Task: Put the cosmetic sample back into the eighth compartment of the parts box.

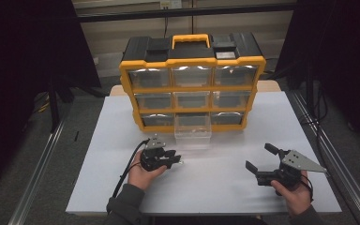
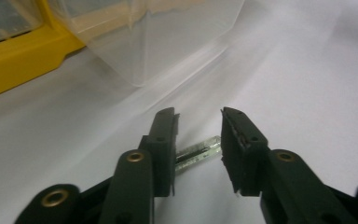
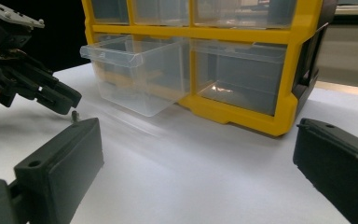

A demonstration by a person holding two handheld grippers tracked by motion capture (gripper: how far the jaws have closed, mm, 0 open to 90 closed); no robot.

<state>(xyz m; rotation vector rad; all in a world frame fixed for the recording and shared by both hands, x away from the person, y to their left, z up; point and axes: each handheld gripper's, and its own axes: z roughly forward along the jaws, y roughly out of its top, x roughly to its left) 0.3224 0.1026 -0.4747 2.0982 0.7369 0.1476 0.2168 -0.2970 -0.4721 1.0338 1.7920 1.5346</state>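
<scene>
You see a drawer organizer (image 1: pixel 192 89) with a yellow frame, a black top and a yellow handle (image 1: pixel 191 40); its drawers are clear plastic. The pulled-out drawer (image 1: pixel 193 130) near the table's far edge is clear too. The table (image 1: pixel 225 187) is white, without pattern. Your left gripper (image 2: pixel 198 140) has black jaws with brass-coloured rivets, and the small pin (image 2: pixel 198 152) between them looks pale green and shiny. Your right gripper (image 1: pixel 261 161) is black with a grey plate.
</scene>
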